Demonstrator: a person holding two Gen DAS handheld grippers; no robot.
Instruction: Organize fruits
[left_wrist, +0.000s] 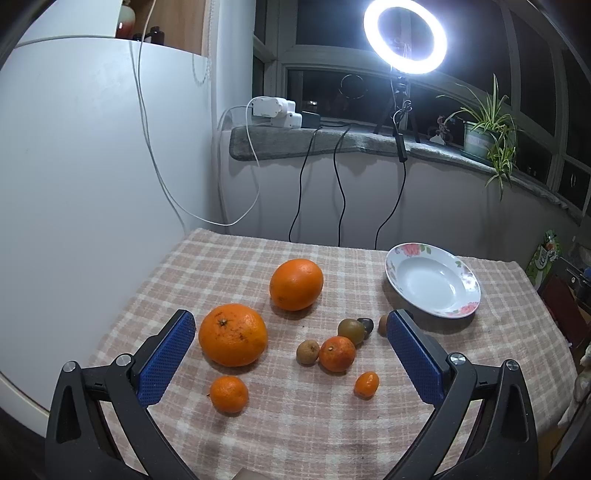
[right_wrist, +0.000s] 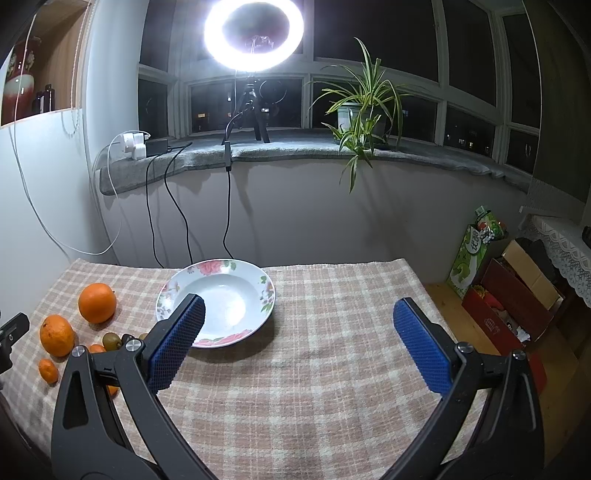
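Note:
On the checked cloth lie two big oranges (left_wrist: 232, 334) (left_wrist: 296, 284), three small mandarins (left_wrist: 229, 393) (left_wrist: 337, 353) (left_wrist: 366, 384), a green kiwi (left_wrist: 351, 331), a brown longan (left_wrist: 307, 352) and a dark fruit (left_wrist: 366, 325). A white floral plate (left_wrist: 433, 280) sits at the far right, with nothing in it. My left gripper (left_wrist: 291, 321) hangs open above the fruit, holding nothing. In the right wrist view my right gripper (right_wrist: 299, 314) is open over bare cloth just right of the plate (right_wrist: 218, 302), with the oranges (right_wrist: 97, 302) far left.
The table (right_wrist: 332, 369) ends at the right beside boxes (right_wrist: 517, 306) on the floor. A white fridge (left_wrist: 74, 184) stands close on the left. Behind are a sill with a ring light (left_wrist: 405, 35), a pot plant (right_wrist: 360, 107), chargers (left_wrist: 275, 110) and hanging cables (left_wrist: 340, 192).

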